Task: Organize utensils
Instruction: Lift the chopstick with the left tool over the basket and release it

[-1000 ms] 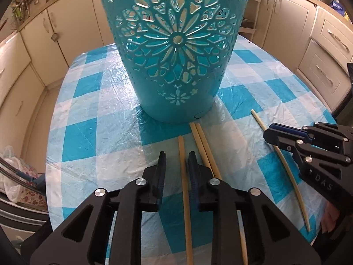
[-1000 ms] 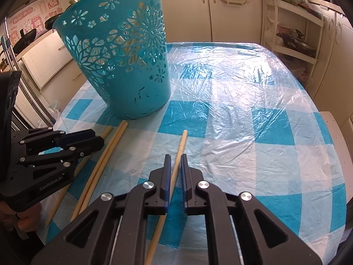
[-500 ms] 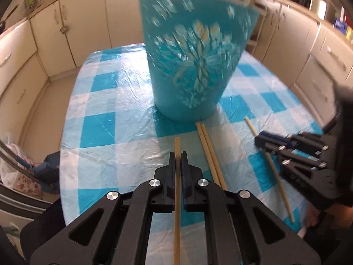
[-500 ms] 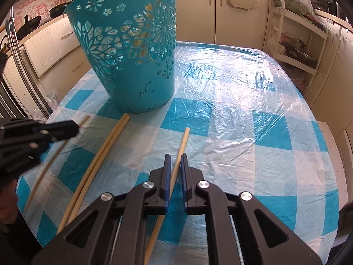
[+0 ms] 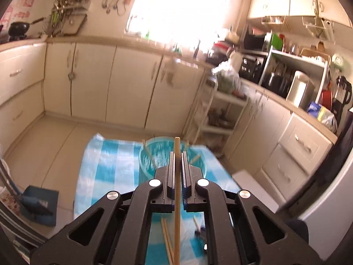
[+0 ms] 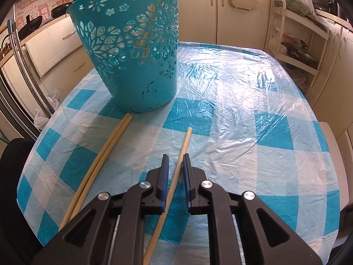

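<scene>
My left gripper [image 5: 176, 154] is shut on a wooden chopstick [image 5: 176, 209] and holds it high over the table, its tip above the teal cut-out basket [image 5: 154, 163]. Several chopsticks lean inside that basket. In the right wrist view the basket [image 6: 132, 55] stands at the back left of the checked tablecloth [image 6: 242, 110]. My right gripper [image 6: 175, 158] is low over the table with its jaws opening. A single chopstick [image 6: 184, 145] lies on the cloth between them, with a gap on both sides. A pair of chopsticks [image 6: 106, 154] lies to its left.
Cream kitchen cabinets [image 5: 92, 84] ring the table. A white shelf rack [image 6: 293, 35] stands beyond the table's far right. A blue dustpan [image 5: 39, 201] lies on the floor at the left. The table's plastic-covered right half [image 6: 253, 154] carries nothing.
My left gripper closed on the chopstick, lifted it off the table and rose well above the basket, leaving the right wrist view. My right gripper's jaws parted slightly around its chopstick.
</scene>
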### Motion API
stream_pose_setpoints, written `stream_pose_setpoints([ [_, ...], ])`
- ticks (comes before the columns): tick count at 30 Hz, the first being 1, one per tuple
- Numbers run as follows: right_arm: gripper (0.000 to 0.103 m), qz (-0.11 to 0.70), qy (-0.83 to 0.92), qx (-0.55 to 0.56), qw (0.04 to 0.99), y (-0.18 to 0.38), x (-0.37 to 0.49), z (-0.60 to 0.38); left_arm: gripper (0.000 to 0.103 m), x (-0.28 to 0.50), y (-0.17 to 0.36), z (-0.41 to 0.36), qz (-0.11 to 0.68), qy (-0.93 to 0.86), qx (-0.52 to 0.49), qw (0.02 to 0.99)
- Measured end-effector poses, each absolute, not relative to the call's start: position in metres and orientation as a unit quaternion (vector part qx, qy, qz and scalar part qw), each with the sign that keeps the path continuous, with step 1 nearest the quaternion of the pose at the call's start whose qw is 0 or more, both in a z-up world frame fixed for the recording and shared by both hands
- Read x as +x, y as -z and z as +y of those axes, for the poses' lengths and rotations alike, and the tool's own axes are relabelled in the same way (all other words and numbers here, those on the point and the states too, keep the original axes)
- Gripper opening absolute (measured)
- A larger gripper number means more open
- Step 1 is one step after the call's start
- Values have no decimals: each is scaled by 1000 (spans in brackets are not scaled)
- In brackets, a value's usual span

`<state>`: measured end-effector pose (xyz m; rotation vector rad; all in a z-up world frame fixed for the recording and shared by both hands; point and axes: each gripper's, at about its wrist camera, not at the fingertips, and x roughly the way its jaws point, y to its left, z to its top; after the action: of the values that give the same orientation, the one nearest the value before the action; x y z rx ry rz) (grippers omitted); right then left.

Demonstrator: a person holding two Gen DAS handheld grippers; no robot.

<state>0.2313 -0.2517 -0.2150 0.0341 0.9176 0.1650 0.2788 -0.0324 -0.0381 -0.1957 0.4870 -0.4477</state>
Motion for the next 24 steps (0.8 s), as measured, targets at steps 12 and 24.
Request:
stream_pose_setpoints([
  [12,23,442,-88,7,893,215,230,-247,5,350,-2,-48,162,158,-145,963],
  [24,24,441,-93,19,892,215,231,-251,5,395,25,-65,155,125,-155,968],
])
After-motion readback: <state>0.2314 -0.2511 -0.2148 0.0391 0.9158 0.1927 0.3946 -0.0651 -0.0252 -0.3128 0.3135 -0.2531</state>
